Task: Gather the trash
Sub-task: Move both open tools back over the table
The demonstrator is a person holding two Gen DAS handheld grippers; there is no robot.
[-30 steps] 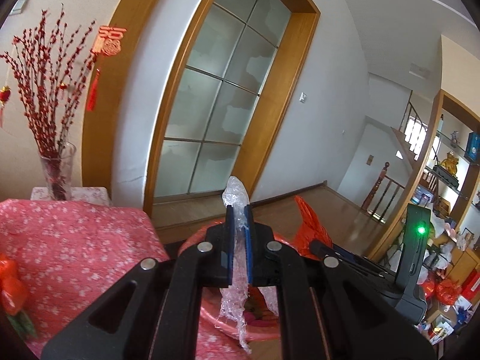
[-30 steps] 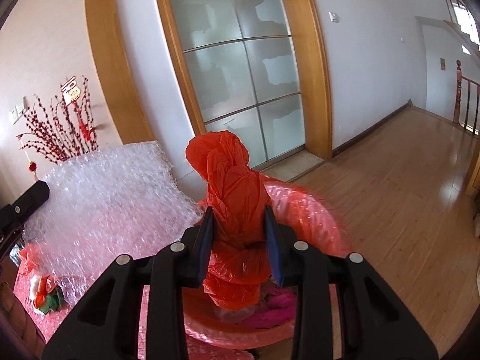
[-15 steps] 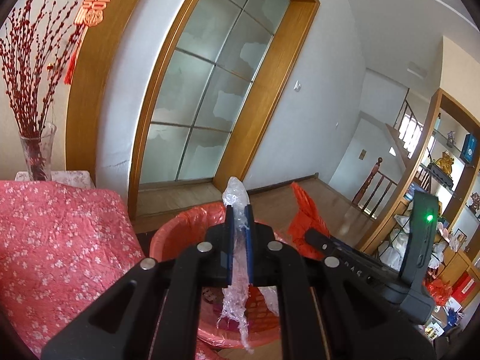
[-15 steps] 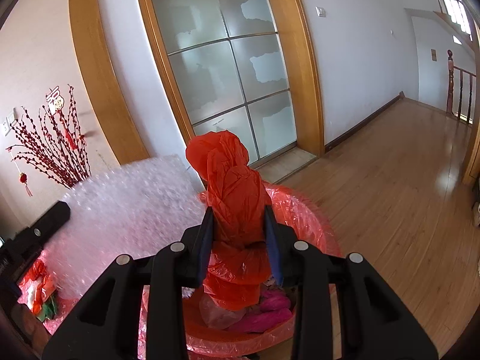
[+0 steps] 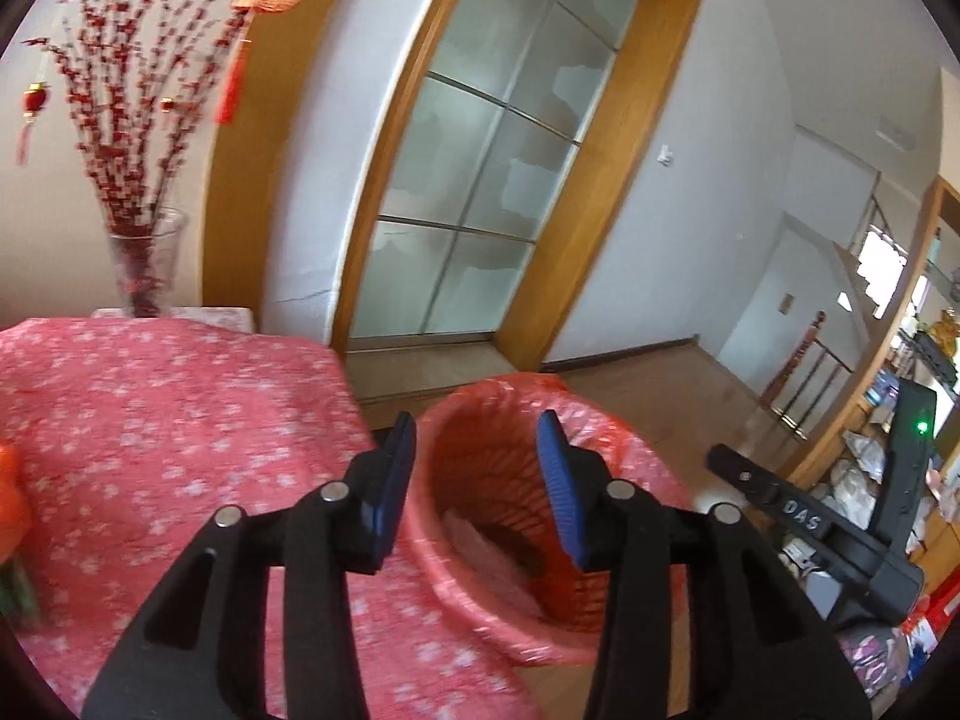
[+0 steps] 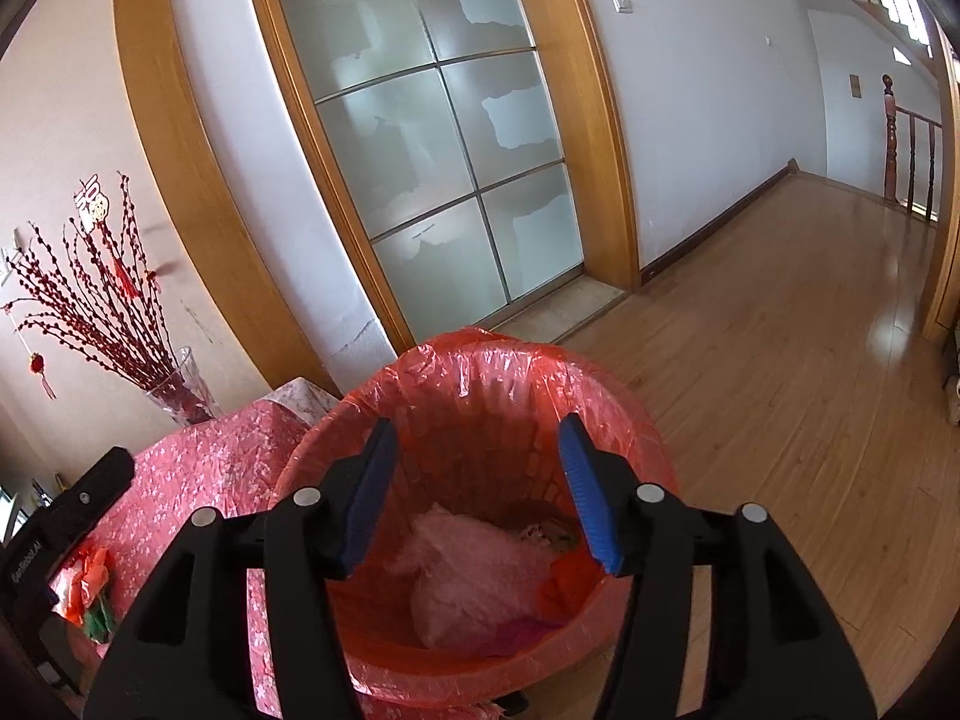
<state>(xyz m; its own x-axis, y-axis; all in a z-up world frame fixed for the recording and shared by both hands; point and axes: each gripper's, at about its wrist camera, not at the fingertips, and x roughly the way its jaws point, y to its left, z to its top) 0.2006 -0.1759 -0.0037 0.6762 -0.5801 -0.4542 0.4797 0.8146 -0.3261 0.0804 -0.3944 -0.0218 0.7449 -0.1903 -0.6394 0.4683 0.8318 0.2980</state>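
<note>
A round bin lined with a red plastic bag (image 6: 498, 378) stands on the wood floor beside the table; it also shows in the left wrist view (image 5: 606, 438). Inside it lie the crumpled bubble wrap (image 6: 474, 576) and a red plastic bag (image 6: 570, 576). My right gripper (image 6: 477, 480) is open and empty right above the bin's mouth. My left gripper (image 5: 477, 468) is open and empty above the bin's left rim, beside the table. An orange and green scrap (image 6: 90, 588) lies on the table; it shows at the left edge of the left wrist view (image 5: 12, 534).
The table has a pink flowered cloth (image 5: 150, 420). A glass vase with red branches (image 5: 141, 264) stands at its far end against the wall. A frosted glass door (image 6: 432, 138) is behind the bin. Shelves with clutter (image 5: 900, 420) stand to the right.
Both grippers opened. The bubble wrap dropped from the left one and the red bag from the right one; both now lie in the bin. The left gripper swung back toward the table.
</note>
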